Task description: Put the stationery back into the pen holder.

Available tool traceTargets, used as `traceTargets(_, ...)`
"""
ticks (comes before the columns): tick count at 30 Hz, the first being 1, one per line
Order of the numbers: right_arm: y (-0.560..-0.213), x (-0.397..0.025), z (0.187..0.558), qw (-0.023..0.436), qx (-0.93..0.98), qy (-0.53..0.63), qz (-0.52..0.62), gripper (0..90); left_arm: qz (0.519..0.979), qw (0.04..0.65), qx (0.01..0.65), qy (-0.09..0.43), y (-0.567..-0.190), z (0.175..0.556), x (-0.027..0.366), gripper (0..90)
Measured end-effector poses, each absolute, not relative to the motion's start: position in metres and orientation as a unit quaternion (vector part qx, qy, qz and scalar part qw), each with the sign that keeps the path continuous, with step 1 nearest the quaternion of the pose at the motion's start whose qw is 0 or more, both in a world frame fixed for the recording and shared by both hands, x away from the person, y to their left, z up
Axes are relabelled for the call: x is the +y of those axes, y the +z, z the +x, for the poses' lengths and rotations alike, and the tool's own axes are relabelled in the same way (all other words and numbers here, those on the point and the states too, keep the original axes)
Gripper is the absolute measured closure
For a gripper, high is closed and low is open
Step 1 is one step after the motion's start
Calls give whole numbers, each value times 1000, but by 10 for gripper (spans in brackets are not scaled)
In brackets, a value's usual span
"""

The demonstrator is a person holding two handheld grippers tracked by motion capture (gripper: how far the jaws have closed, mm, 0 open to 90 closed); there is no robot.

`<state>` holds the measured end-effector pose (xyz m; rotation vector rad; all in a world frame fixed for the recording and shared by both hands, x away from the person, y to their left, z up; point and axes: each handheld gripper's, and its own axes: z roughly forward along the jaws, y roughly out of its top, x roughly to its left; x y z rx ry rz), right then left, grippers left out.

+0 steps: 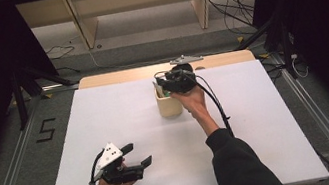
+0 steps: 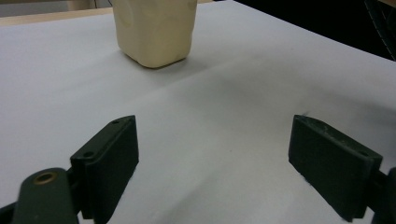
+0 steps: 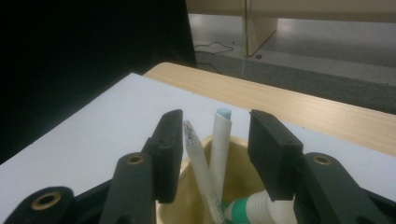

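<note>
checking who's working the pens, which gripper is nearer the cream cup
Right. The right gripper hangs over the cream cup, jaws open around its pens. The left gripper sits far off by the near edge.

Upright cream cup [image 1: 169, 105] far across my table, white pens [image 3: 219, 140] leaning inside, tips up.

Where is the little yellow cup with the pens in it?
In the high view the cup stands on the white table, near the far edge and a bit right of the middle, directly under the right claw.
</note>
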<state>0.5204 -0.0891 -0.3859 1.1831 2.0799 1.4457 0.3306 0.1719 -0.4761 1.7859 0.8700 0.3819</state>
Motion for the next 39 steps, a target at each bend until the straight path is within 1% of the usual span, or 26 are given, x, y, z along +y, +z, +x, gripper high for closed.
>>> traceTargets(5,-382,-94,516,168,736,508,415,498,749,530,364,160,-476,331,172,159)
traceTargets(9,-380,-99,511,168,737,509,412,477,749,530,365,160,-476,331,172,159)
traceTargets(26,-377,-121,483,158,740,520,397,423,748,530,366,161,-477,331,172,158)
traceTargets(39,-380,-134,475,156,740,519,399,389,748,530,366,161,-477,331,172,158)
